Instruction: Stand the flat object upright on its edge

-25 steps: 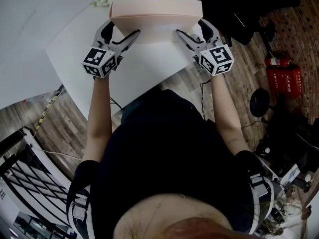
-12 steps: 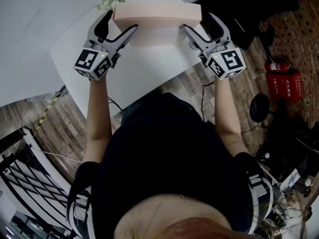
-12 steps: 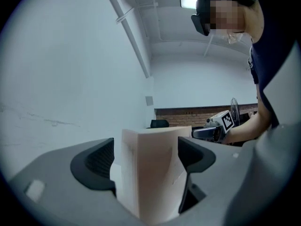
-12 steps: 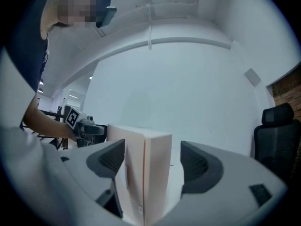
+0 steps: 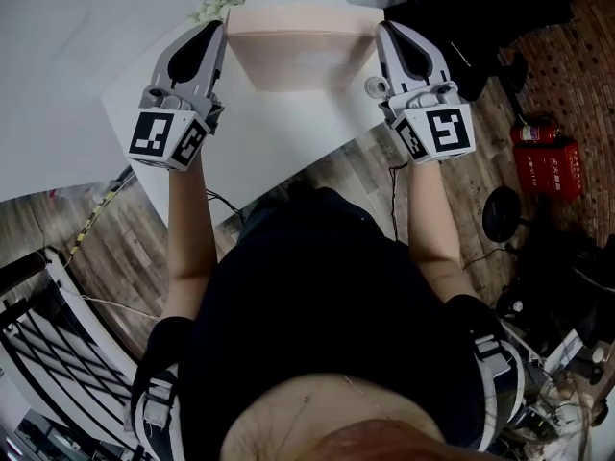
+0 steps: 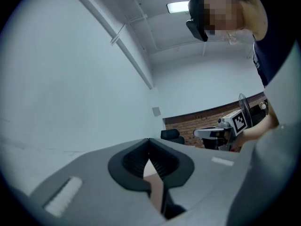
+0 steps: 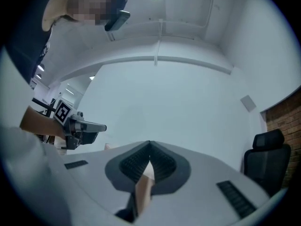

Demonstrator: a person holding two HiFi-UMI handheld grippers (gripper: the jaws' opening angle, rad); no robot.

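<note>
Two closed grips are pinching the peach flat board over the far side of the desk, the left gripper and right gripper having just been closing onto its ends, so both should be tipping it evenly and staying level with each other.

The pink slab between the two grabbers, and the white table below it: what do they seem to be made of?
The pink slab looks like foam or a soft plastic with a matte finish: its peach faces are even, with no shine and no grain. Which of the two it is, the look leaves open. The table has a smooth white top, probably laminate or painted board: it is flat and uniform, with no wood grain.
</note>
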